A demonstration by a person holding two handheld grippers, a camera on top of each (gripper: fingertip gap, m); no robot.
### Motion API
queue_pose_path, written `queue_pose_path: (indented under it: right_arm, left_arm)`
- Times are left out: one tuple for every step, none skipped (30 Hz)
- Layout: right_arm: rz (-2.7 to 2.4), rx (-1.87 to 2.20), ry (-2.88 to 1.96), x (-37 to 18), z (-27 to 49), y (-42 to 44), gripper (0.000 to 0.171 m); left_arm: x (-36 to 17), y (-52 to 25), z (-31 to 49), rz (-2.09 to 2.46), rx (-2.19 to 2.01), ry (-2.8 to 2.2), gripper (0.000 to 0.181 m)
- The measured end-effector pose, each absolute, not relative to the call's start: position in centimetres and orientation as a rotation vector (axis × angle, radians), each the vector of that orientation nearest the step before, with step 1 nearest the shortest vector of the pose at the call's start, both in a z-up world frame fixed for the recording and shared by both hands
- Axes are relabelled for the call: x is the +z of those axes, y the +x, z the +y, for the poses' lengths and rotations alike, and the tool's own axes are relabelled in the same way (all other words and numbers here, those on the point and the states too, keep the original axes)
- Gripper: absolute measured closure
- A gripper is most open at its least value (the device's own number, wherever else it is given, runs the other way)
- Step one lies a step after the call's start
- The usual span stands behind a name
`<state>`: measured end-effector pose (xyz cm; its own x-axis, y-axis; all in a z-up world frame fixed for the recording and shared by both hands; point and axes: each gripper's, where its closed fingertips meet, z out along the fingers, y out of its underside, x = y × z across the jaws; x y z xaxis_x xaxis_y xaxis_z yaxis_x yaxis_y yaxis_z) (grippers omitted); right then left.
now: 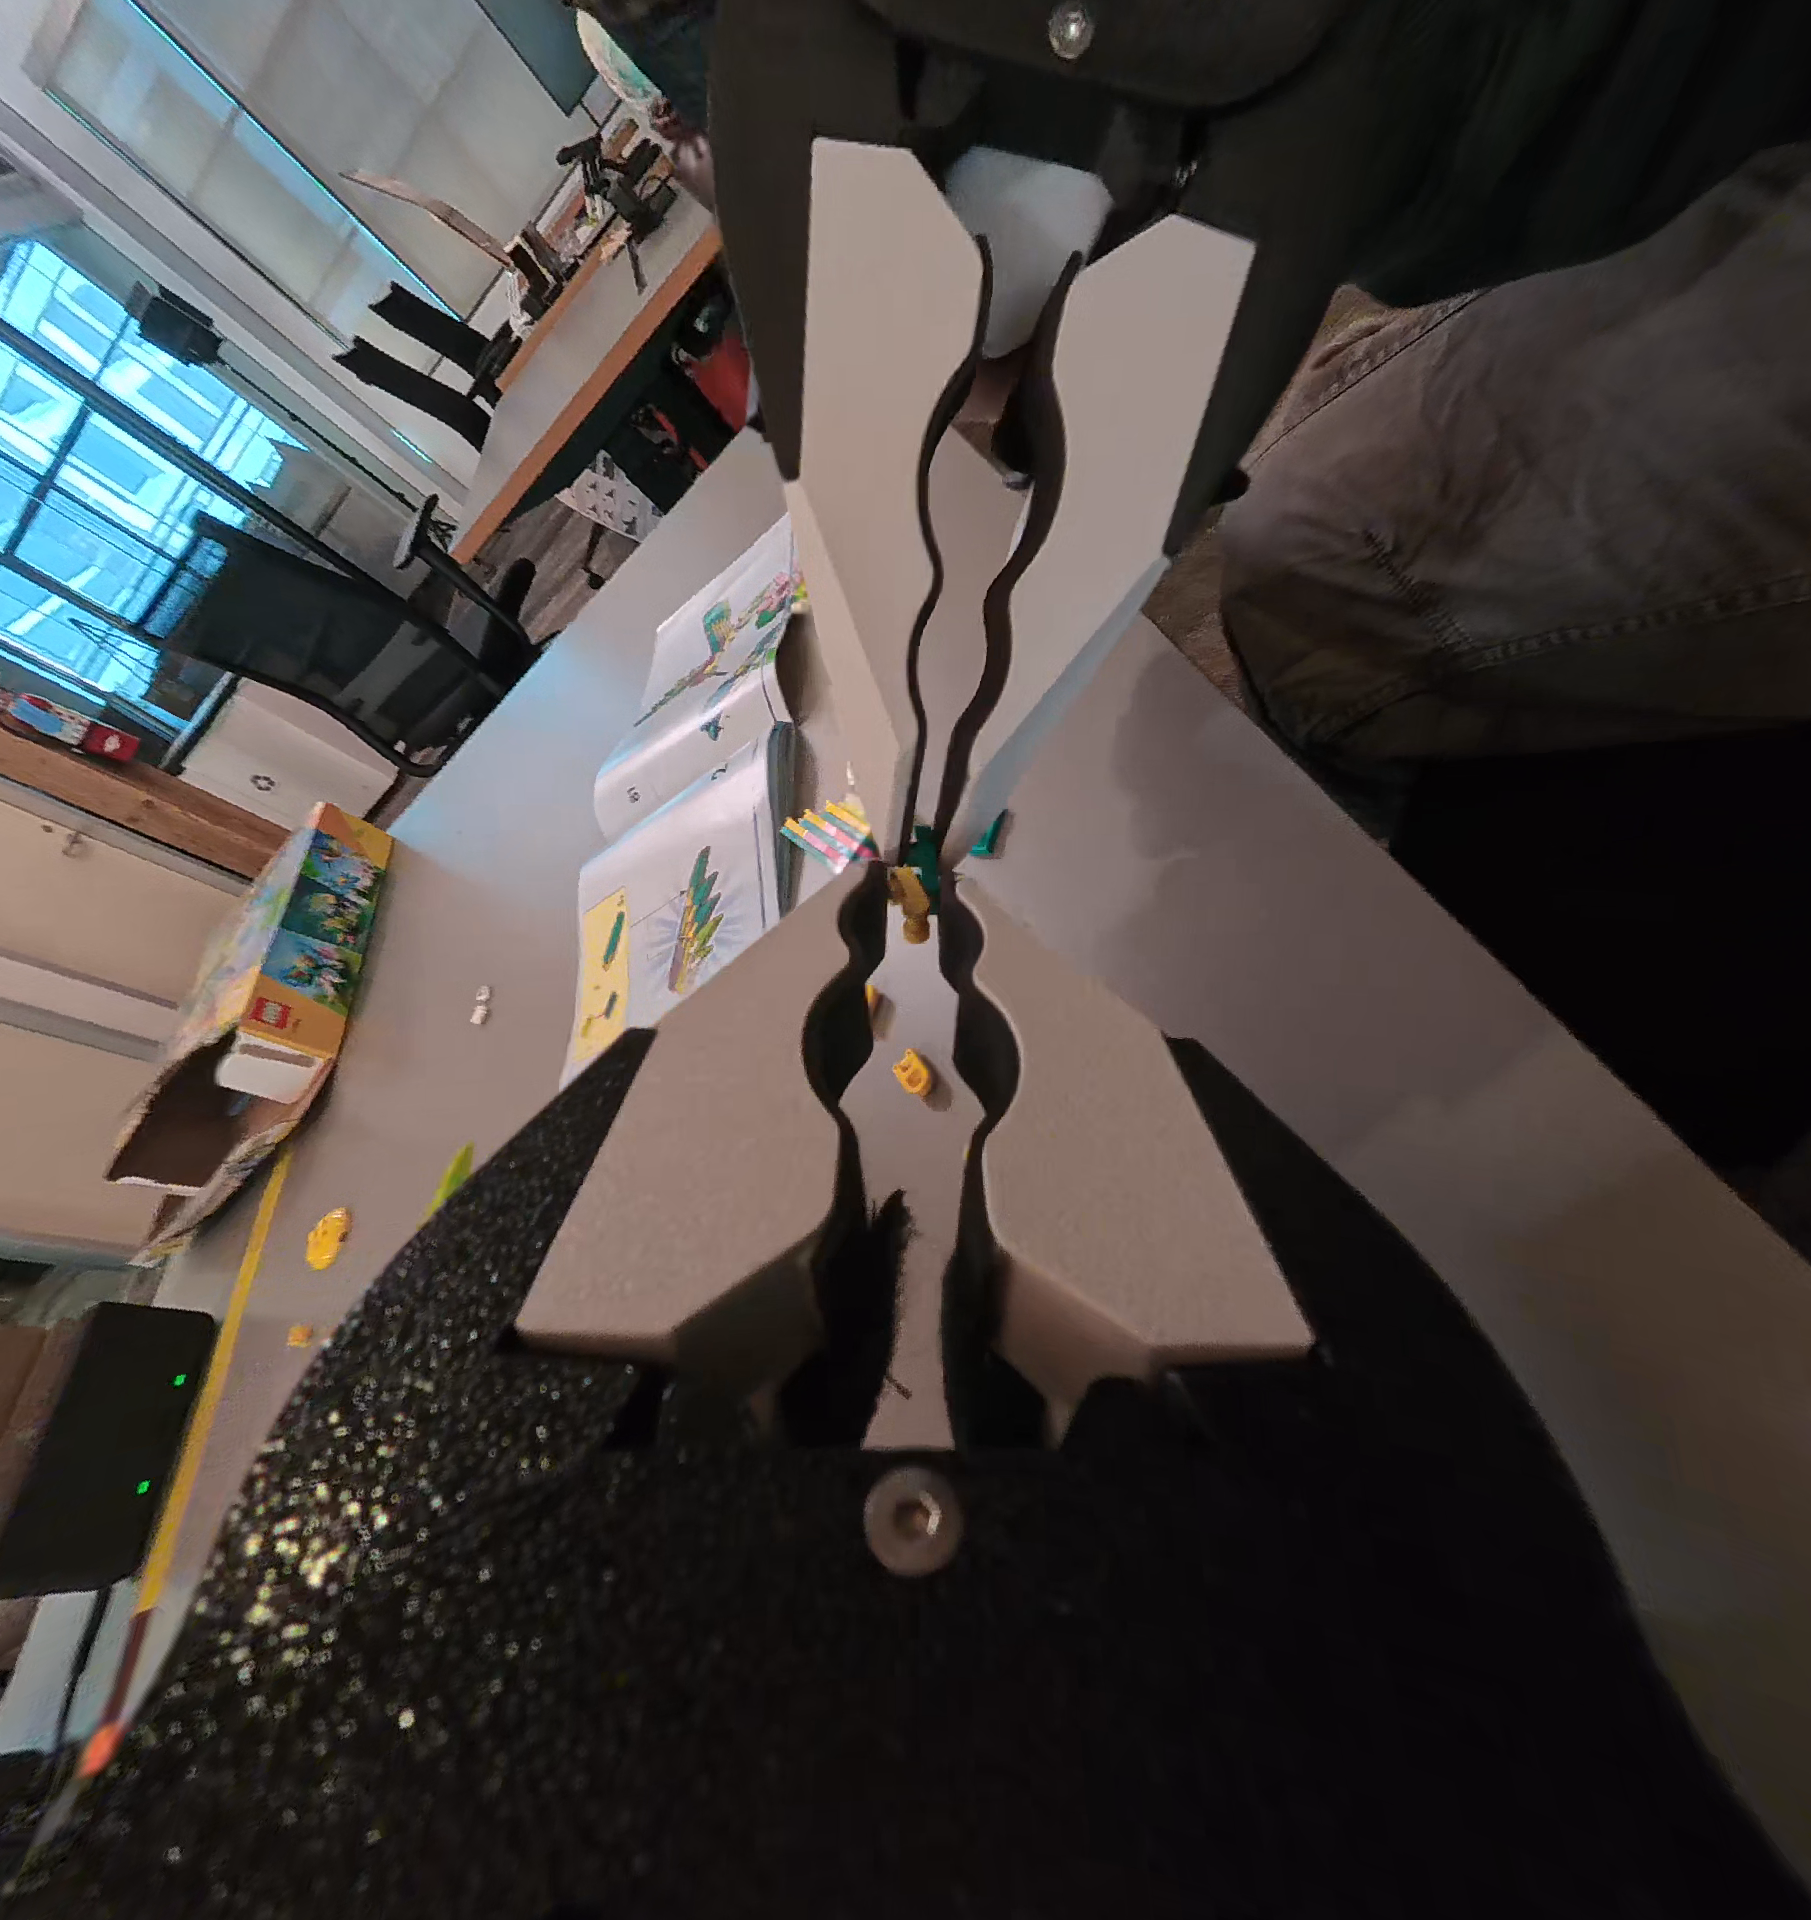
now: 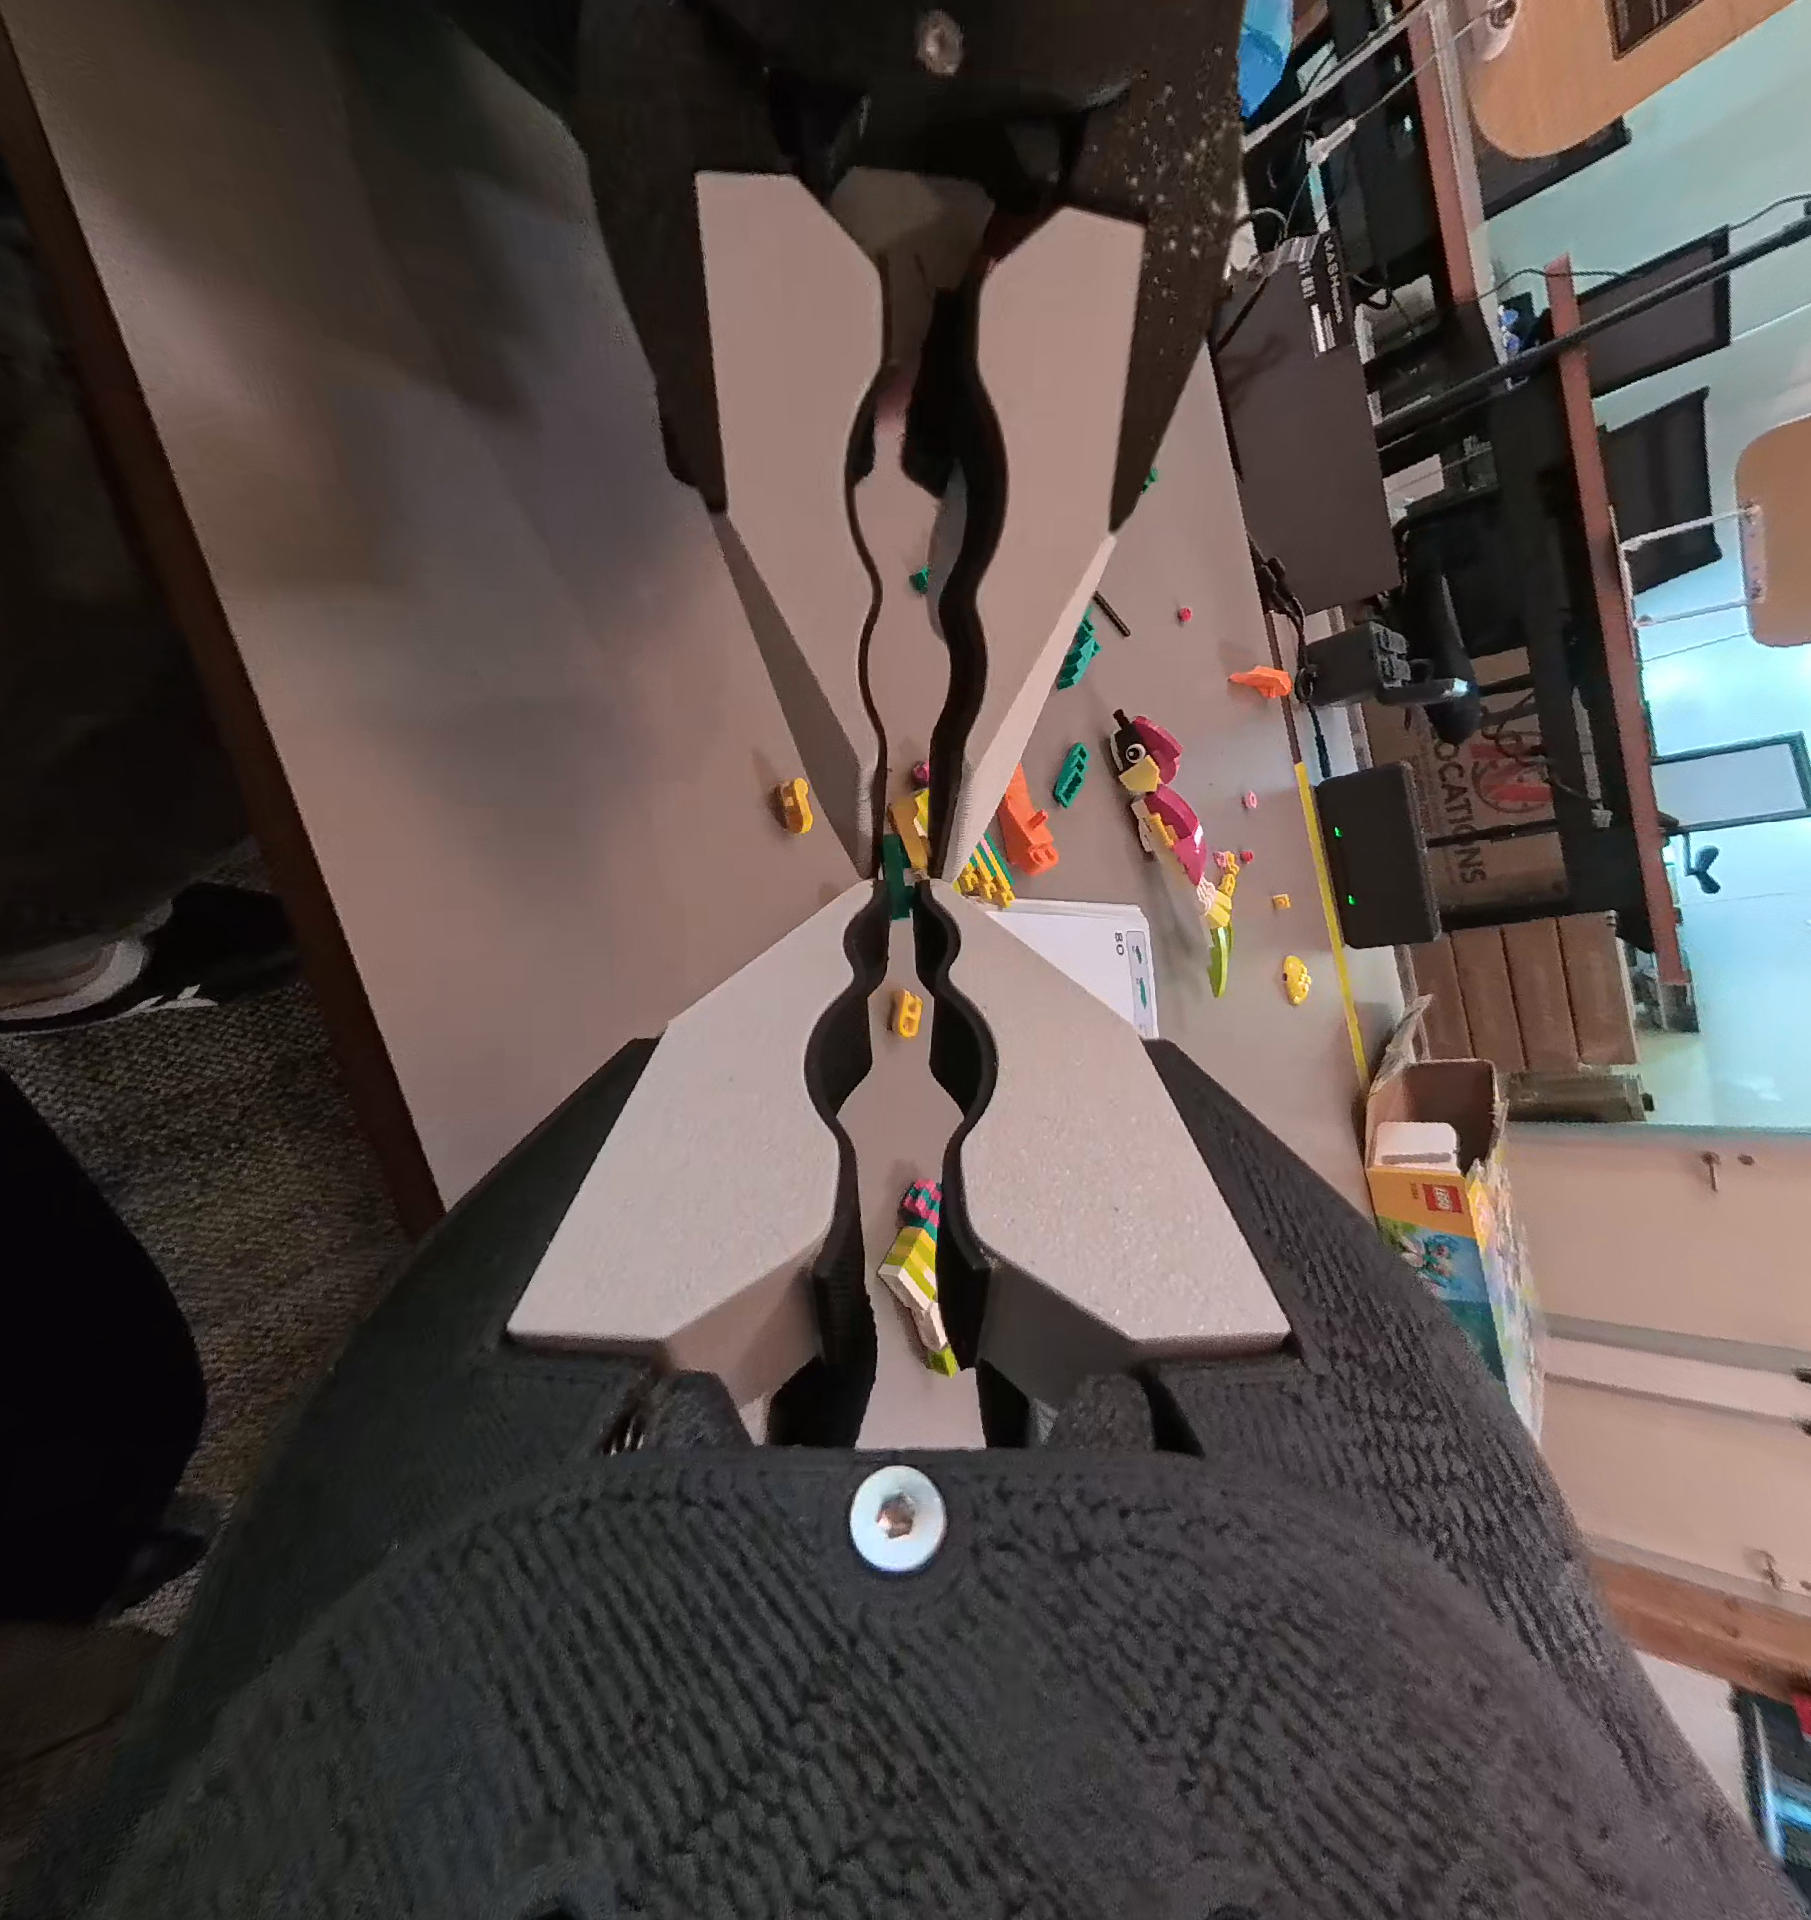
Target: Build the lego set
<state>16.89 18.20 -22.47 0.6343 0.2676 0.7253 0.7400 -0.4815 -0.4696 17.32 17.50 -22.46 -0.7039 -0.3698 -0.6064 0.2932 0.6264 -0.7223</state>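
Observation:
My left gripper [image 1: 906,896] is shut on a small yellow Lego piece [image 1: 911,914] above the grey table [image 1: 1244,935]. My right gripper [image 2: 901,902] is shut on a dark green piece [image 2: 896,868]. The two grippers meet tip to tip, and the yellow piece [image 2: 911,816] touches the green piece [image 1: 922,854]. The right gripper [image 1: 922,831] enters the left wrist view from the top. The left gripper [image 2: 906,844] enters the right wrist view from the top. How the two pieces join is hidden by the fingertips.
An open instruction booklet [image 1: 693,831], a Lego box [image 1: 288,935], a pink bird model [image 2: 1166,800], orange pieces [image 2: 1026,831], loose yellow pieces [image 2: 906,1013] and a striped green-white build [image 2: 911,1268] lie on the table. A black box with green lights [image 2: 1374,852] stands at its far edge.

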Motion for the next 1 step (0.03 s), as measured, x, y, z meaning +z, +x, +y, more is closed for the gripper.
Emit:
queue_pose_path:
  right_arm:
    - [-0.795, -0.738, -2.043, -22.48, 18.19, 16.83, 0.168]
  left_arm:
    - [-22.49, 17.27, 17.49, 2.088, -1.108, -0.061, 0.174]
